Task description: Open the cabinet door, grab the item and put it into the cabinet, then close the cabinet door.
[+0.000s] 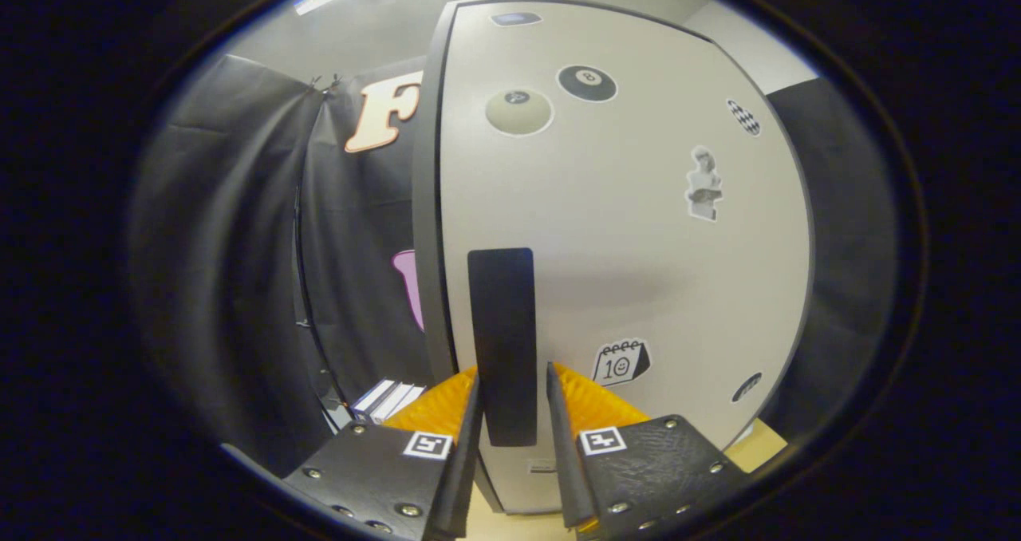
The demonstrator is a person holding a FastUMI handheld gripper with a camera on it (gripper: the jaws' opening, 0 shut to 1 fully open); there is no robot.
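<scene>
A white cabinet door (638,270) with several stickers stands straight ahead of me. Its black vertical handle (501,317) runs down between my two fingers. My gripper (513,370) straddles the lower part of the handle. The left finger (467,437) lies against the handle's edge, and a thin strip of white door shows between the handle and the right finger (562,445). The cabinet's dark side edge (427,230) runs along the door's left. Whether the door is fully shut against the cabinet I cannot tell.
Small flat boxes (389,400) lie low on the left, beside the cabinet's foot. A light wooden tabletop (758,445) shows under the cabinet at the right. Black cloth walls (239,246) hang close on the left and behind on the right.
</scene>
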